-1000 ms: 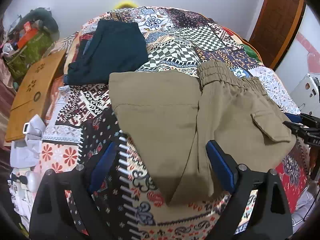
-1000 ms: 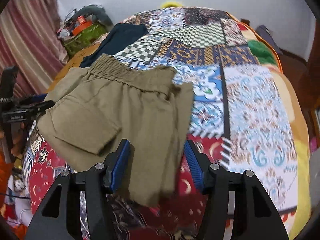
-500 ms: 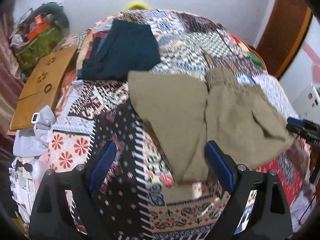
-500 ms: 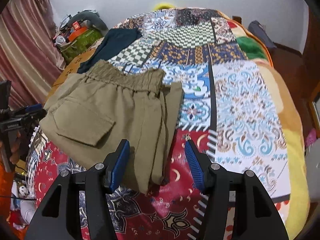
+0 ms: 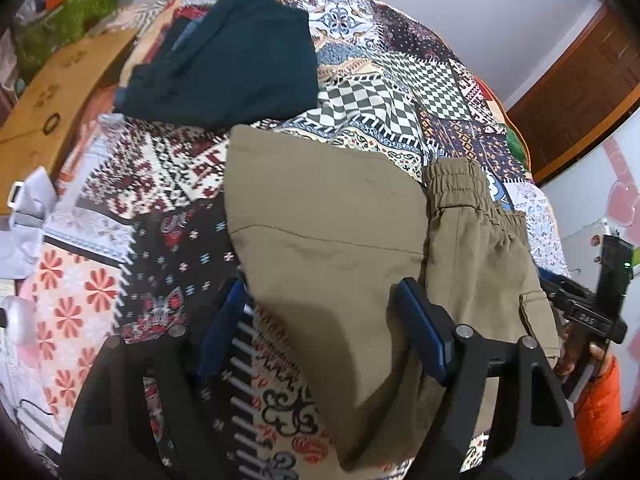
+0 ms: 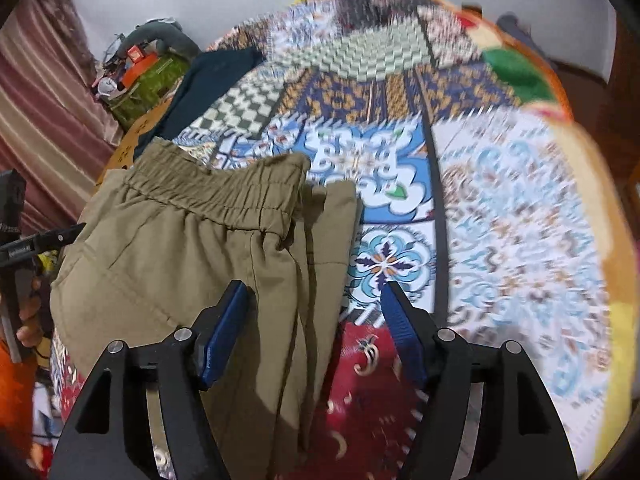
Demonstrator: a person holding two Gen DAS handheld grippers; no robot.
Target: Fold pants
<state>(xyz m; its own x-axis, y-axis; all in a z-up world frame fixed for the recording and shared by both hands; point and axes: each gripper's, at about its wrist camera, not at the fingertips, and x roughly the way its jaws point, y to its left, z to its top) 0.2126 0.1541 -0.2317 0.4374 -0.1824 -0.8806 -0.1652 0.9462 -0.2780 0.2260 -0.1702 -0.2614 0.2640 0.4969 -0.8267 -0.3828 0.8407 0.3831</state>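
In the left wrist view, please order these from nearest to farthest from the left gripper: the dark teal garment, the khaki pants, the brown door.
1. khaki pants, between the open jaws of the left gripper.
2. dark teal garment, farther up the bed, left.
3. brown door, beyond the bed, far right.

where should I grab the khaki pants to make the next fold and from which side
Probably the near folded edge of the khaki pants, which lies between the open right gripper's blue fingers. Come in low from the near side, the layers stack there. The left gripper, also open, could pinch the flat leg panel's near edge.
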